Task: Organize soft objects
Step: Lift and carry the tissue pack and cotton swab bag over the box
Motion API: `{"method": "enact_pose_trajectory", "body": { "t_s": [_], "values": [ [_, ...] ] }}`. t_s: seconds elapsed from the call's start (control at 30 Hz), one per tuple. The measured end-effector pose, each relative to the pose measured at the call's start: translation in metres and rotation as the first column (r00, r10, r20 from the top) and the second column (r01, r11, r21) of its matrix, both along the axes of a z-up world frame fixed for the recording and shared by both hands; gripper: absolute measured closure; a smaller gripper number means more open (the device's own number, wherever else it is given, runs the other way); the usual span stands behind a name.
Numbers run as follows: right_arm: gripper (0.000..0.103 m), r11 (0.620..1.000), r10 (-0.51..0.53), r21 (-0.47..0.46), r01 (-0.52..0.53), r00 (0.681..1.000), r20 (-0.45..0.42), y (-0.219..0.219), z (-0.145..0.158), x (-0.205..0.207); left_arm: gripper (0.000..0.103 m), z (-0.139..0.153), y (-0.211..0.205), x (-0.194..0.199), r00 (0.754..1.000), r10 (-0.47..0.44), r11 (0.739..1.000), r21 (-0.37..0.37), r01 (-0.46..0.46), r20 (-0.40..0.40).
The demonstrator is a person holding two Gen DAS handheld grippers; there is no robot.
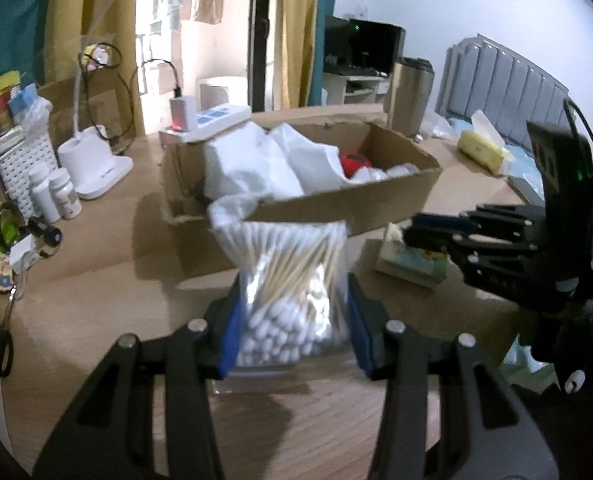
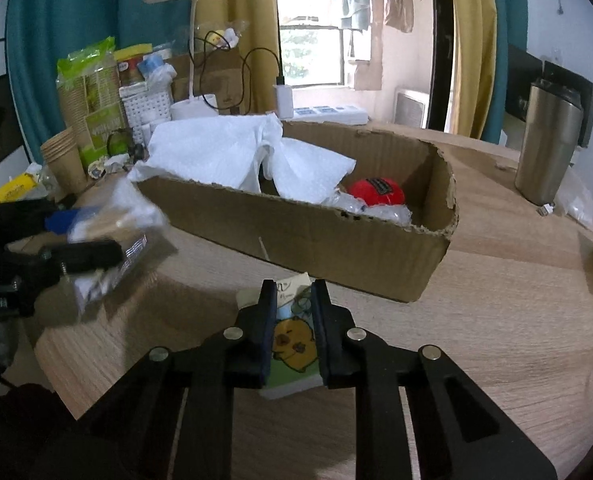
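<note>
My left gripper (image 1: 292,320) is shut on a clear bag of cotton swabs (image 1: 288,292) and holds it above the table, just in front of the cardboard box (image 1: 336,204). The box holds white paper towels (image 1: 256,164) and a red ball (image 1: 354,162). In the right wrist view my right gripper (image 2: 294,304) is shut on a small tissue pack with a yellow chick (image 2: 294,344), near the box's (image 2: 296,240) front wall. The left gripper with the bag (image 2: 104,240) shows at the left there. The right gripper (image 1: 424,234) shows over the tissue pack (image 1: 412,260) in the left wrist view.
A desk lamp (image 1: 96,168), pill bottles (image 1: 54,196), a power strip (image 1: 208,120) and scissors (image 1: 0,344) sit left on the wooden table (image 1: 96,320). A steel tumbler (image 2: 548,144) stands right of the box. Paper cups (image 2: 64,160) and packets crowd the back left.
</note>
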State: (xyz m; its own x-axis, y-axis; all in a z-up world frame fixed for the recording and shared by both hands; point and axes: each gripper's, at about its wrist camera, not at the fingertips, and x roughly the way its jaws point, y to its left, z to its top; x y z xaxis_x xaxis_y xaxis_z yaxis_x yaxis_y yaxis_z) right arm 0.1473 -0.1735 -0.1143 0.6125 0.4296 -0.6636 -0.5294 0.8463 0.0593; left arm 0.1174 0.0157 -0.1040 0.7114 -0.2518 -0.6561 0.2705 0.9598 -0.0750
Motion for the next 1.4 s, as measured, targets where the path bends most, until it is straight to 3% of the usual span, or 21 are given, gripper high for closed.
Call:
{"method": "enact_pose_trajectory", "body": {
  "t_s": [0.03,0.1,0.13,0.17,0.33,0.43,0.9,1.4],
  "values": [
    [0.081,1.000,0.003,0.004,-0.003,1.000,-0.006,-0.001,0.000,0.000,0.057,0.001,0.002,0.000,1.000,0.006,1.000,-0.001,-0.006,0.004],
    [0.062,1.000,0.028,0.012,-0.028,0.999,-0.024,-0.004,0.000,-0.001,0.057,0.004,0.006,-0.001,1.000,0.019,1.000,-0.009,-0.019,0.021],
    [0.046,1.000,0.029,0.006,-0.029,0.999,-0.025,-0.005,-0.001,-0.001,0.057,0.005,0.006,-0.002,0.999,0.023,1.000,-0.012,-0.022,0.026],
    [0.039,1.000,0.027,-0.001,-0.027,0.999,-0.028,-0.005,-0.001,-0.001,0.057,0.006,0.007,-0.004,0.999,0.025,0.999,-0.020,-0.025,0.035],
    [0.039,0.995,0.046,-0.086,-0.051,0.998,-0.053,0.010,-0.011,0.000,0.056,0.008,0.009,-0.007,0.998,0.035,0.998,-0.047,-0.032,0.058],
    [0.049,0.992,0.042,-0.120,-0.046,0.998,-0.039,0.014,-0.012,-0.002,0.057,0.010,0.011,-0.011,0.997,0.038,0.998,-0.061,-0.034,0.071],
    [0.050,0.997,0.071,0.021,-0.072,0.996,0.055,-0.004,0.030,-0.023,0.056,0.039,0.013,-0.018,0.986,0.070,0.996,-0.062,-0.061,0.152],
    [0.050,0.997,0.030,0.070,-0.041,0.990,0.141,-0.026,0.056,-0.007,0.056,0.059,-0.008,0.003,0.978,0.038,0.998,-0.065,-0.025,0.204]
  ]
}}
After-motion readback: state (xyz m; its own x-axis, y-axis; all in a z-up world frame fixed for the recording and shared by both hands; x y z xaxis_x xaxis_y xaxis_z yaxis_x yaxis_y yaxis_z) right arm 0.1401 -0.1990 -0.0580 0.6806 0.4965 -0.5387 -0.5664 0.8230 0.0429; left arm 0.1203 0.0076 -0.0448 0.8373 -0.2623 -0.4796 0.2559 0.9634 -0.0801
